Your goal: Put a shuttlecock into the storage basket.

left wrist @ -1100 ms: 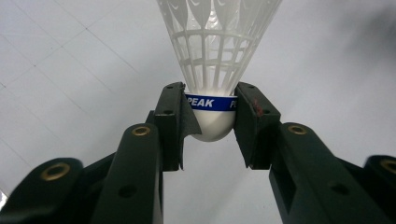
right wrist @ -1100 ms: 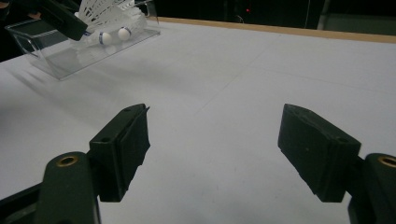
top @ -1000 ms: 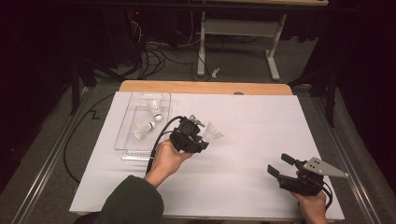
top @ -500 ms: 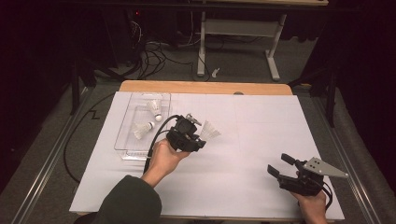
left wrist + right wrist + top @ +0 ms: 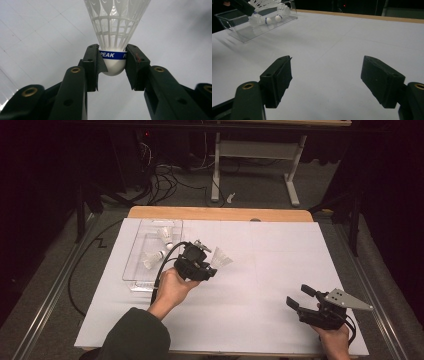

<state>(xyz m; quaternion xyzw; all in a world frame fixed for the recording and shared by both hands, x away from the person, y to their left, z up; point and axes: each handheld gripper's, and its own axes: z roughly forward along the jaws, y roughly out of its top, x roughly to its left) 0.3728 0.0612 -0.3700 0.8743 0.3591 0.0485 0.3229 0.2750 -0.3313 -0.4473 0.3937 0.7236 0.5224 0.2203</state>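
My left gripper [image 5: 209, 264] is shut on a white shuttlecock [image 5: 221, 257] above the middle-left of the white table sheet [image 5: 280, 250]. In the left gripper view the shuttlecock [image 5: 115, 30] has a blue band and a rounded cork, and both pads [image 5: 93, 65] press on that cork while the skirt points away from me. Two more shuttlecocks [image 5: 155, 257] lie in a clear plastic tray [image 5: 134, 270] just left of that gripper. At the near right of the table my right gripper [image 5: 299, 296] stands open with nothing between its jaws; its own view has its gripper [image 5: 325, 77] over bare sheet.
The clear tray [image 5: 230, 21] with its shuttlecocks [image 5: 272, 18] appears far left in the right gripper view. A wooden table edge [image 5: 220, 213] runs along the back. Beyond it are cables and a white desk frame [image 5: 255, 150] on the floor.
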